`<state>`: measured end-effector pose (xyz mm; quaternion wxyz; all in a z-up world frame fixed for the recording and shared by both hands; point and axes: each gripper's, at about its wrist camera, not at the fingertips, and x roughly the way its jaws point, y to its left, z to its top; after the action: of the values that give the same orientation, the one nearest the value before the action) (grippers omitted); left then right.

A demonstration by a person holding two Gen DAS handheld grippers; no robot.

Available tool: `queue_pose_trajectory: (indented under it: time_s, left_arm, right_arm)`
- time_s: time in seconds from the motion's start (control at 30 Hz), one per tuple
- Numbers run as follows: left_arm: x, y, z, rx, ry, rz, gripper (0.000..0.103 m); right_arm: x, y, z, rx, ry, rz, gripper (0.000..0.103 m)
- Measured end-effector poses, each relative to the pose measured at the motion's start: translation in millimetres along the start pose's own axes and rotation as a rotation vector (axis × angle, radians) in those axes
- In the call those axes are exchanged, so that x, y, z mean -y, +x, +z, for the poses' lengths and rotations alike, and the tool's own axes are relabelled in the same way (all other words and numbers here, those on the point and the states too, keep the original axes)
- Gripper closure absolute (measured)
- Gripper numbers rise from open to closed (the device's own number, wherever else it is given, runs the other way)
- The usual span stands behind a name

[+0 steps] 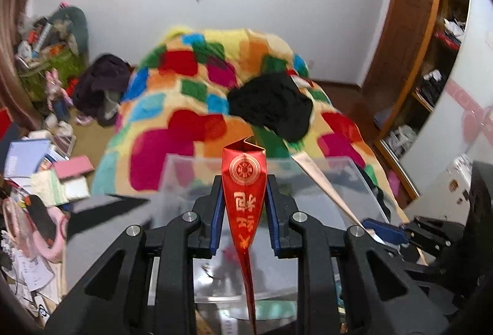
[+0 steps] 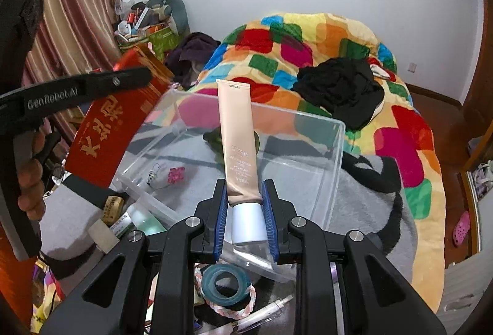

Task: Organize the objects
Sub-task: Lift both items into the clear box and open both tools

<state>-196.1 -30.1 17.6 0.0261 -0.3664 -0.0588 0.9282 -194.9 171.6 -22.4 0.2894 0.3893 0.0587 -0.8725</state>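
My left gripper is shut on a red foil packet with gold Chinese characters, held above a clear plastic box. The packet also shows in the right wrist view, with the left gripper at the left. My right gripper is shut on a beige cosmetic tube with a white cap, held upright over the clear box. That tube and the right gripper show at right in the left wrist view. The box holds a pink charm.
A bed with a multicoloured blanket and black clothes lies behind the box. A teal tape roll, a braided band, a pen and small packets lie near the box. Clutter piles at left; a wooden wardrobe stands at right.
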Motion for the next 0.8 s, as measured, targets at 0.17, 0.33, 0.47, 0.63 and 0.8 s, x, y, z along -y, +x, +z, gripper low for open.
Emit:
queue_pose_trajectory:
  time_s: [0.17, 0.33, 0.47, 0.63, 0.8]
  left_arm:
    - [11, 8, -9, -0.052, 0.022, -0.046, 0.079]
    - [20, -4, -10, -0.045, 0.038, -0.074, 0.063]
    - [25, -22, -8, 0.001, 0.062, -0.075, 0.055]
    - [28, -44, -14, 0.036, 0.075, -0.080, 0.047]
    - [27, -59, -29, 0.057, 0.085, -0.069, 0.034]
  right_arm:
    - [-1, 5, -2, -0.024, -0.021, -0.007, 0.082]
    - [-2, 2, 0, -0.035, -0.023, -0.002, 0.082]
    - [-5, -13, -1, -0.005, -0.030, -0.001, 0.077]
    - [-4, -32, -5, 0.033, -0.032, -0.017, 0.068]
    - [5, -47, -13, 0.052, -0.021, -0.050, 0.058]
